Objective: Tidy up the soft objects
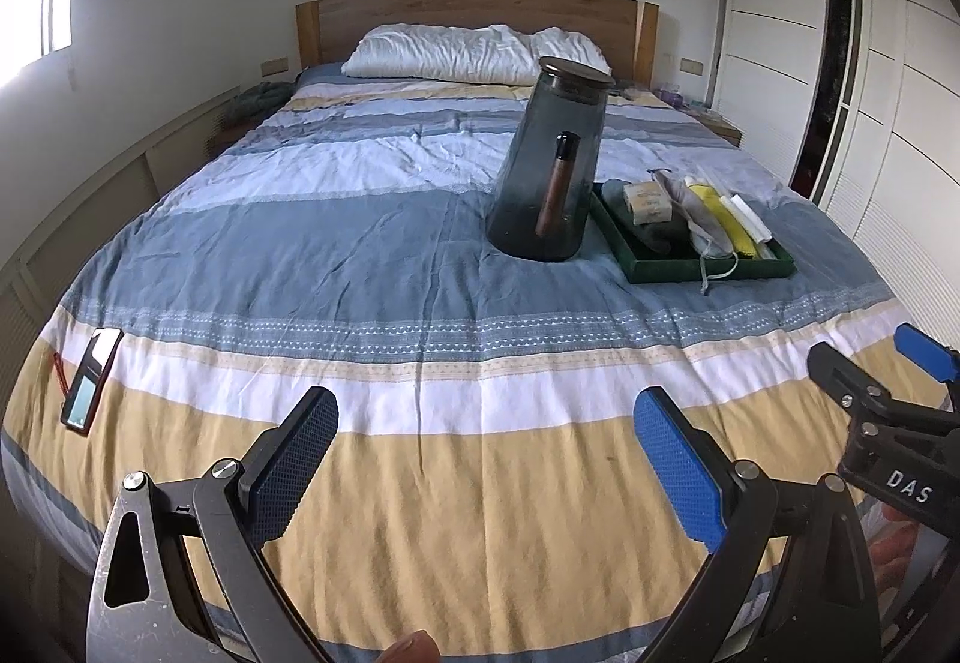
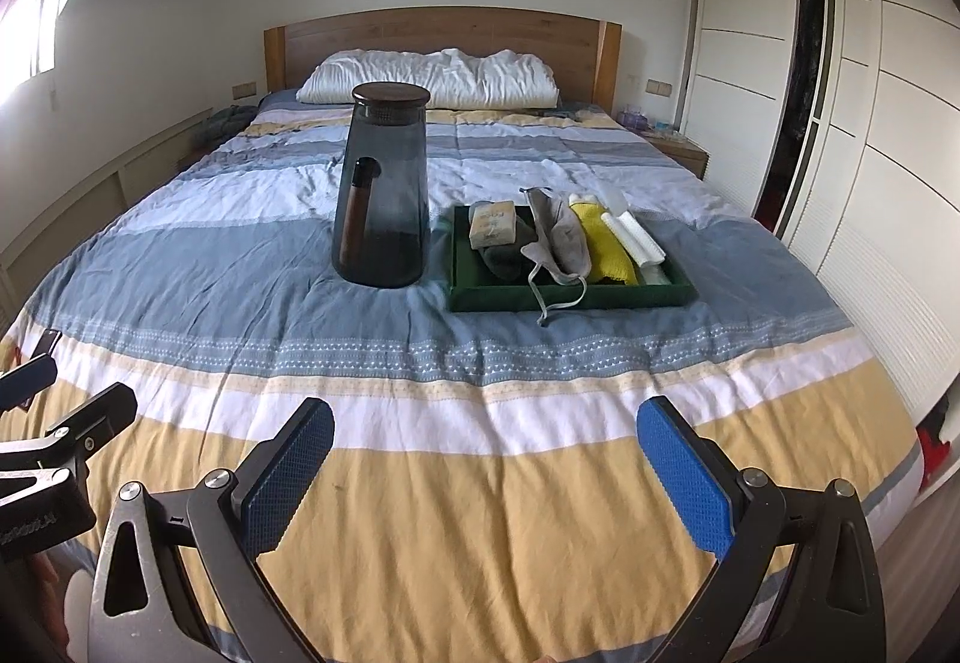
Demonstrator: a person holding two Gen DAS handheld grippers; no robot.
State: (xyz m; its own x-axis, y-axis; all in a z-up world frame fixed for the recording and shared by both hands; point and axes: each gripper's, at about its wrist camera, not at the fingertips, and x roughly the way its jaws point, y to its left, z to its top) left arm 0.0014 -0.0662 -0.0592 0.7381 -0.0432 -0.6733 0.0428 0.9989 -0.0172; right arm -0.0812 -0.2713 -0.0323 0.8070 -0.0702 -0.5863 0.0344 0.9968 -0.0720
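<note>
From the left wrist, the left tool (image 1: 486,459) hangs released above the foot of the bed (image 1: 420,483), fingers spread wide and grasping nothing. The green tray (image 1: 714,270) of soft things lies well ahead, to the right, just beside a dark jug (image 1: 549,165).

From the right wrist, the right tool (image 2: 486,468) is likewise spread and unloaded; the tray (image 2: 570,297) sits well ahead, almost centred.

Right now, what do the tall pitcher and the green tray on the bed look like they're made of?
Pitcher: smoky grey see-through glass or clear plastic, glossy; the bedding shows through it. Its lid looks like dark matte wood, and the handle brown, possibly wood.
Green tray: dark, matte, no shine, perhaps felt or velvet covered; hard to confirm.
</note>
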